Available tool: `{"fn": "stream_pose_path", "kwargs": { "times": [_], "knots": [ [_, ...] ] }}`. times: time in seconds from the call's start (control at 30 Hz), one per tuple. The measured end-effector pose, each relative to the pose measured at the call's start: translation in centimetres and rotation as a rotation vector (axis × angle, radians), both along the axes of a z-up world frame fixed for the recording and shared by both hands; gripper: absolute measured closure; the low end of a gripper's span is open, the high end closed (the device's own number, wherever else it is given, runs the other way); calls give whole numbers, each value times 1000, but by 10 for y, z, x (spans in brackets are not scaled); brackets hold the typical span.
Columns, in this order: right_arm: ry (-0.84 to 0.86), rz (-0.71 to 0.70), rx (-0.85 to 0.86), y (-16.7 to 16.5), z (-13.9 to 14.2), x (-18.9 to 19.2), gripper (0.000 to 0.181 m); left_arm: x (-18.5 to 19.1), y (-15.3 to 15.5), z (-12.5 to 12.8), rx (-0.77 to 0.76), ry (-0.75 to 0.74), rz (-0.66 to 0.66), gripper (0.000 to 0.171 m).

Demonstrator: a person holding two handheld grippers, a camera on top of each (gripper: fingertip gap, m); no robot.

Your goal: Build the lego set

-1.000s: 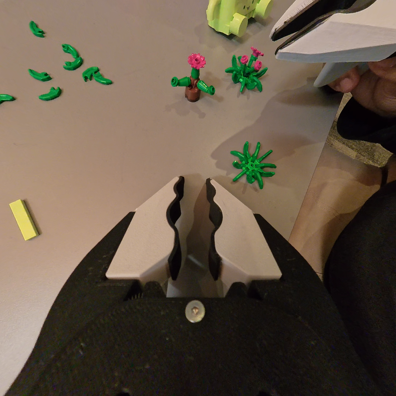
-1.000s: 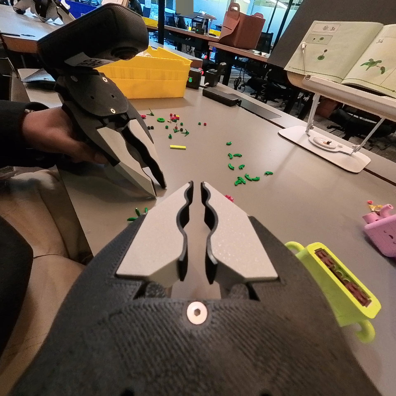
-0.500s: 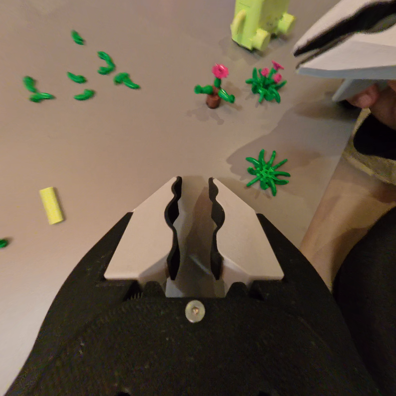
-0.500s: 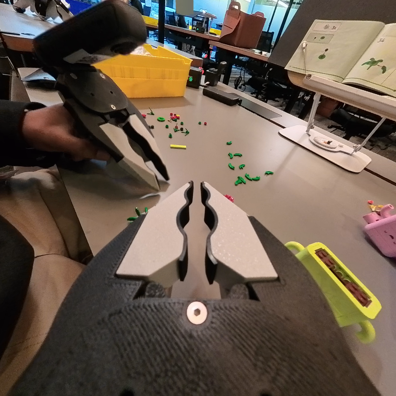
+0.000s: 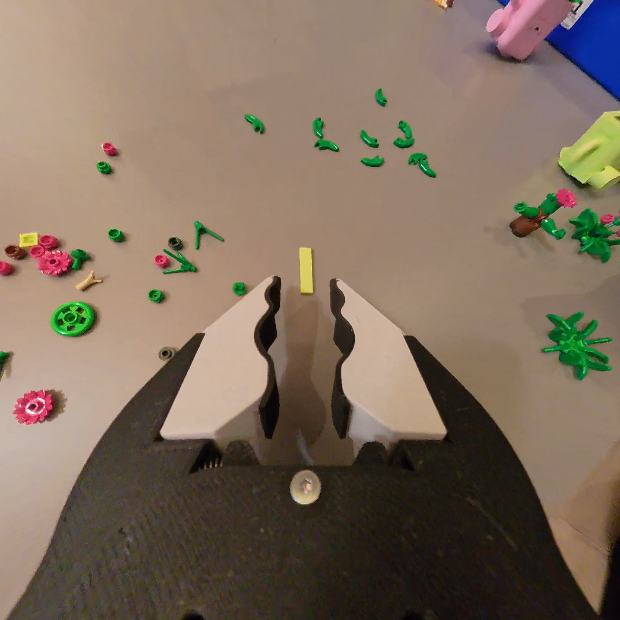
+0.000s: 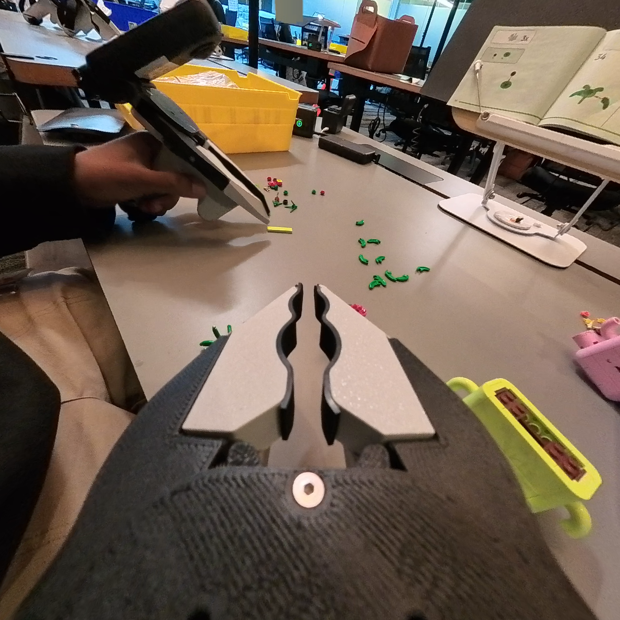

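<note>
My left gripper point(image 5: 304, 279) is open and empty, low over the grey table point(image 5: 335, 50). A flat yellow tile point(image 5: 305, 270) lies just ahead, its near end between the fingertips. From the right wrist view the left gripper point(image 6: 265, 216) points down beside that tile point(image 6: 279, 229). My right gripper point(image 6: 307, 287) is empty, jaws a narrow gap apart, above the table. Green curved leaf pieces point(image 5: 369, 141) lie scattered beyond. A small flower plant on a brown base point(image 5: 536, 218), a leafy plant with pink buds point(image 5: 595, 235) and a green spiky leaf piece point(image 5: 575, 345) sit at the right.
Loose pink flowers point(image 5: 53, 261), a green wheel point(image 5: 72, 318) and small studs lie left. A lime-green pot point(image 6: 536, 446) and pink pot point(image 6: 600, 355) stand right. A yellow bin point(image 6: 235, 107), black power brick point(image 6: 347, 149) and instruction book on a stand point(image 6: 536, 77) sit farther back. The left gripper's tips are roughly 20 cm from the right gripper's.
My left gripper has swung left, away from the spiky leaf piece and plants, to the yellow tile, and its jaws have opened wider. The right gripper has stayed put.
</note>
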State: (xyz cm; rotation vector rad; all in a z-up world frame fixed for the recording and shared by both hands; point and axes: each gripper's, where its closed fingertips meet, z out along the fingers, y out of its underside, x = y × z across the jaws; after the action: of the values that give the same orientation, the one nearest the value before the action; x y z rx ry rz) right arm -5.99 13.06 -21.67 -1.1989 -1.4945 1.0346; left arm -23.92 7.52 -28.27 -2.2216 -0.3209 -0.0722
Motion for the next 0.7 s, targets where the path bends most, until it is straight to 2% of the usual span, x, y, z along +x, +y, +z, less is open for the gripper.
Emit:
{"fn": "stream_pose_path", "kwargs": {
  "times": [0.13, 0.23, 0.3, 0.4, 0.5, 0.6, 0.63, 0.7],
  "knots": [
    [-3, 1, 2, 0, 0, 0, 176, 1, 3, -13, -87, 14, -8, 145],
    [2, -1, 8, -1, 0, 0, 177, 0, 3, -13, -93, 28, -5, 150],
    [3, -3, 14, -1, 0, 0, 177, 3, 3, -14, -96, 24, -24, 163],
    [6, -6, 30, -2, 0, 0, 177, 8, 4, -11, -81, 30, -55, 163],
    [13, -11, 47, -2, 1, 1, 178, 14, 5, 8, 43, 60, -93, 163],
    [15, -13, 58, -3, 1, 1, 179, 35, 6, 45, 294, -2, -177, 163],
    [14, -13, 60, -3, 1, 1, 179, 46, 5, 59, 394, -94, -220, 164],
    [11, -13, 64, -3, 0, 1, 179, 67, -1, 91, 585, -389, -331, 164]
  ]
}}
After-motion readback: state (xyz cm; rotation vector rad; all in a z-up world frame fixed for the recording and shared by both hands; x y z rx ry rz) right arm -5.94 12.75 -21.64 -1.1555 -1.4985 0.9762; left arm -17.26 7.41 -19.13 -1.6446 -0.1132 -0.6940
